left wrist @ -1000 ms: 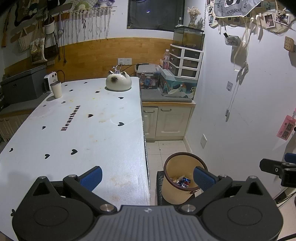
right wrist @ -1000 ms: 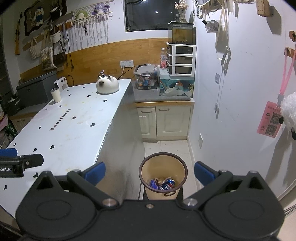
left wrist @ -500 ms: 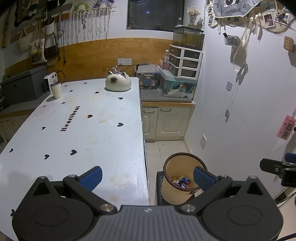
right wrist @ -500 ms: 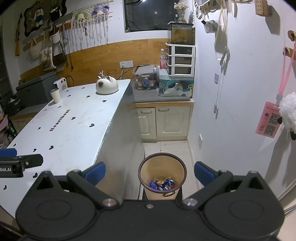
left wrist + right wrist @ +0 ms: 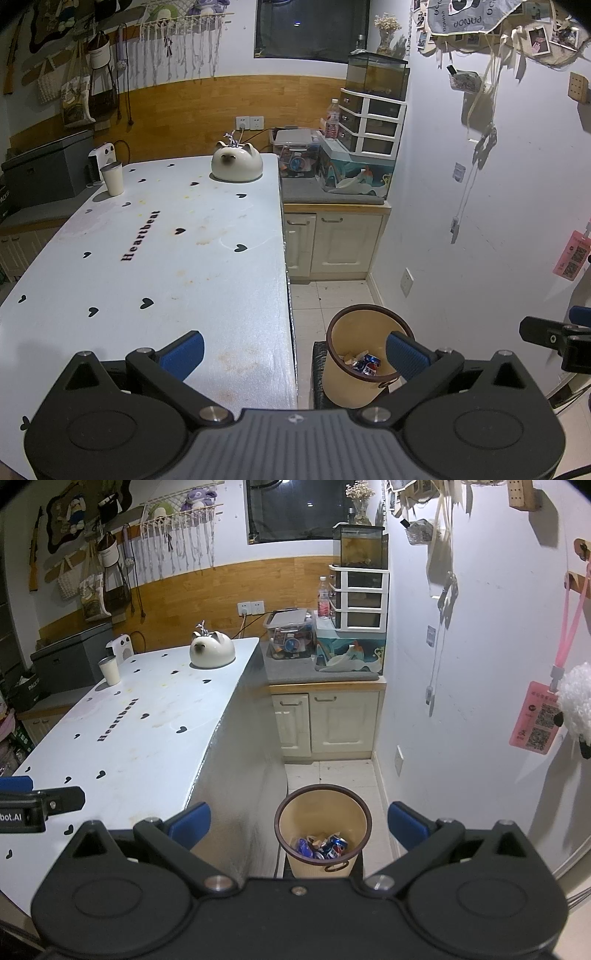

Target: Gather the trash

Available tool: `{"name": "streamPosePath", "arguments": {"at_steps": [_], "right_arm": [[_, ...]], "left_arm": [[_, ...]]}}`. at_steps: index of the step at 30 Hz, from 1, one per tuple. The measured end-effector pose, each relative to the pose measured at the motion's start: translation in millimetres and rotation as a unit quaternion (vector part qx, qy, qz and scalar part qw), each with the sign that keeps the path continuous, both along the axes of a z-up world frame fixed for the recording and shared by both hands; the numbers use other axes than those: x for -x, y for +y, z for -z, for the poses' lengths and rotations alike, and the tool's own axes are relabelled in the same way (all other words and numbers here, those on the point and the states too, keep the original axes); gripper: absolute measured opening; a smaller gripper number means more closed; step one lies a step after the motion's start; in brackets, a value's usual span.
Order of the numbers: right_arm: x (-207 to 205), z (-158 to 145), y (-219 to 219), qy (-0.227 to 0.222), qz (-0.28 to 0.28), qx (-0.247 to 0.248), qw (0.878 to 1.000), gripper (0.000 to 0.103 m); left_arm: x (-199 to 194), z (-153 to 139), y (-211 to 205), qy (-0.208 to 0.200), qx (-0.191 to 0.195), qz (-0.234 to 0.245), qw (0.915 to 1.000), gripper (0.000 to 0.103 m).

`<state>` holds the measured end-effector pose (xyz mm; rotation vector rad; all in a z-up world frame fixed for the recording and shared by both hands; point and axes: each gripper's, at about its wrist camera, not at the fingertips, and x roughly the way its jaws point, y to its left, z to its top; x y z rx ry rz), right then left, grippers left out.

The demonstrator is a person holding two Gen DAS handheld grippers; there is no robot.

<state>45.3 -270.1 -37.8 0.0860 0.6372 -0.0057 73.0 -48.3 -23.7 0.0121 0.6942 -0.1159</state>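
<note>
The trash bin [image 5: 323,830] sits on the floor in the lower centre of the right wrist view, just beside the desk's [image 5: 147,738] near corner, with crushed cans and wrappers [image 5: 325,845] lying in its bottom. Both tools are empty: the right gripper [image 5: 297,821] has its fingers spread wide with the bin framed between them, and the left gripper [image 5: 293,349] is spread the same way, holding nothing.

Judging by this, the collecting looks nearly done — so scan the desk for leftovers before you stop. The paper cup [image 5: 112,179] at the upper left may be trash or may not; approach it upright and pinch low on its wall so nothing inside can spill.

The right view looks straight down into the bin and shows its handle slot; the left view shows more of the desk top — its stains and the cat-shaped kettle [image 5: 236,164].
</note>
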Motion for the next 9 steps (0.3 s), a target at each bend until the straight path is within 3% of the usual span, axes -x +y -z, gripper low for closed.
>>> {"name": "streamPosePath", "arguments": {"at_steps": [9], "right_arm": [[0.0, 0.2, 0.3, 0.0, 0.0, 0.0, 1.0, 0.103]], "left_arm": [[-1.4, -0.9, 0.9, 0.002, 0.001, -0.002, 1.0, 0.103]]}}
